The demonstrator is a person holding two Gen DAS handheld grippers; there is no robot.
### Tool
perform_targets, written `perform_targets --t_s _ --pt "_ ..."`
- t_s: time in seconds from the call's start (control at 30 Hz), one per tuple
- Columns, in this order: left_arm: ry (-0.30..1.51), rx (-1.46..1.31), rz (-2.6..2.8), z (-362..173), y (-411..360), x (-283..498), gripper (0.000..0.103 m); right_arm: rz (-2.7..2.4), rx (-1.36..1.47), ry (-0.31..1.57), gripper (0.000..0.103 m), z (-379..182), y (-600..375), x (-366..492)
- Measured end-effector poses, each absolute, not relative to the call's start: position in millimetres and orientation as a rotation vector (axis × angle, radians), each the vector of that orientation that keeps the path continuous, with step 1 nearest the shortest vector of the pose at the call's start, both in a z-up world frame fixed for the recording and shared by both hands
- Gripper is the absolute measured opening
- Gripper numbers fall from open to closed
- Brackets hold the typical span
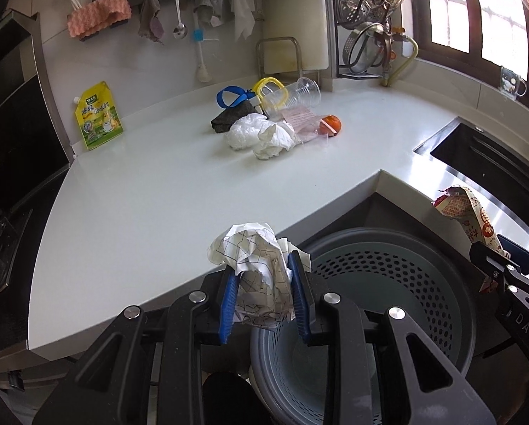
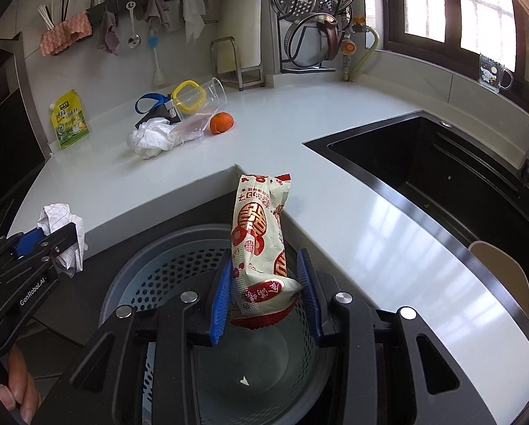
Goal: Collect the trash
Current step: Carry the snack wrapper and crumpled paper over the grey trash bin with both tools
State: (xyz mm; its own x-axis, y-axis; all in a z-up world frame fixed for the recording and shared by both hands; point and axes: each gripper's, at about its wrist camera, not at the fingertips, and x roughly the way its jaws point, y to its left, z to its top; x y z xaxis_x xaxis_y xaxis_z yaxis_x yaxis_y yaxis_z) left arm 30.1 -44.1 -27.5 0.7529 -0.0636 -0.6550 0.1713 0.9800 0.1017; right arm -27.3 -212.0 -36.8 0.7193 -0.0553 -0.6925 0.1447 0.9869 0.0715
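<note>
The right hand-held gripper (image 2: 264, 292) pinches the snack wrapper (image 2: 260, 233), its long axis upright, directly above the trash bin (image 2: 151, 276). The left hand-held gripper (image 1: 264, 292) pinches crumpled paper (image 1: 253, 248) at the bin's rim beside the worktop (image 1: 158, 184).

The bin (image 2: 151, 283) sits below the counter's (image 2: 299, 134) inner corner (sink (image 2: 441, 177) to the right).

A white L-shaped countertop (image 1: 151, 191) runs along the wall and bends toward a black sink (image 2: 441, 170) sunk into it. Near the back wall lies a cluster touching one another: crumpled white bags (image 1: 260, 136), a dark sponge (image 1: 230, 117), a tipped clear plastic cup (image 1: 294, 97), a pink-printed clear bag (image 1: 305, 120) and an orange (image 1: 330, 124). A yellow-green pouch (image 1: 98, 116) stands apart, leaning on the wall.
</note>
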Motion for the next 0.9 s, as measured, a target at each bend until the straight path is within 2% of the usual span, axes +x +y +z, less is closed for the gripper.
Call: perform_targets --t_s 0.6,0.9 --pt "0.805 0.142 -0.204 -63 -51 10 0.028 -0.004 0.136 0.849 0.035 -69 -193 -45" --pt "0.840 0.131 -0.227 -71 -53 12 0.033 0.010 0.169 0.888 0.035 -79 -195 -44"
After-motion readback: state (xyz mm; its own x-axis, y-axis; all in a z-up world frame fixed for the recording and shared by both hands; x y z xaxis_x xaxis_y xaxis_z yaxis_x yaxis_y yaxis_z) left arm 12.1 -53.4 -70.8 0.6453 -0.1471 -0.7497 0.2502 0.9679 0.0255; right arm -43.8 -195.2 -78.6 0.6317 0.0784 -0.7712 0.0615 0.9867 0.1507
